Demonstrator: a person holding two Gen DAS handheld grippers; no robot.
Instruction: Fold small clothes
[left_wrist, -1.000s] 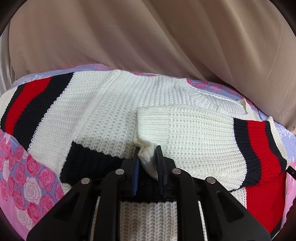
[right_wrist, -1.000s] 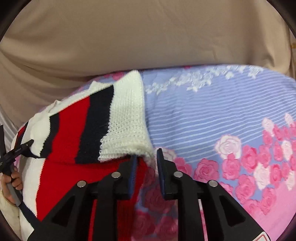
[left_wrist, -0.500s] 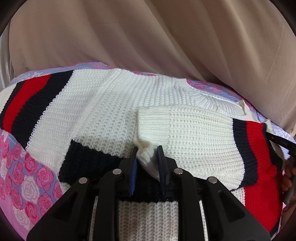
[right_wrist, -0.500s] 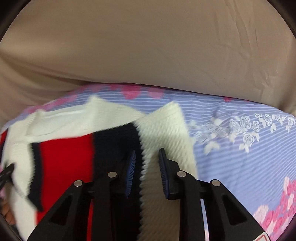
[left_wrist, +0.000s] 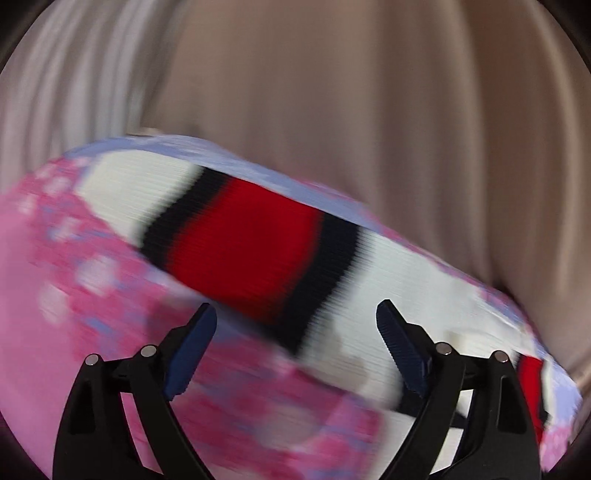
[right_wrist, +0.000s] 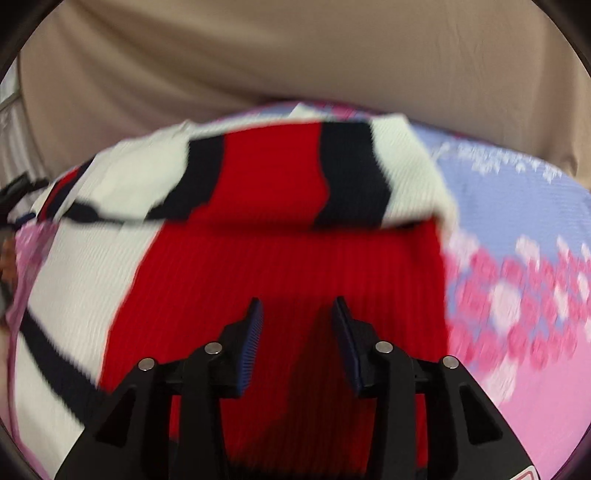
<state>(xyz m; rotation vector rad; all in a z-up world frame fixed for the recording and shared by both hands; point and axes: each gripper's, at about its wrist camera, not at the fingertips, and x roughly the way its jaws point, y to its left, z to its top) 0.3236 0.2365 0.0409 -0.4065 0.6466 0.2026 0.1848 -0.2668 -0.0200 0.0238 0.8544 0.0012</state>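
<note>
A knitted sweater in white, black and red lies flat on the floral sheet. In the blurred left wrist view its striped sleeve (left_wrist: 255, 240) runs slantwise across the sheet. My left gripper (left_wrist: 295, 314) hovers just in front of it, its jaws opening wide with nothing pinched between them. In the right wrist view the other sleeve (right_wrist: 295, 170) lies folded across the sweater's red body (right_wrist: 295, 266). My right gripper (right_wrist: 297, 306) hangs over that red panel, jaws partly apart and opening, with no cloth gripped.
The pink and lilac rose-print sheet (right_wrist: 517, 295) spreads out to the right of the sweater. Beige draped fabric (left_wrist: 369, 110) rises behind the bed. A hand (right_wrist: 7, 258) shows at the left edge of the right wrist view.
The left gripper let go of the white cuff, opened wide and swung to the other striped sleeve. The right gripper carried its sleeve over the body, released it and drew back.
</note>
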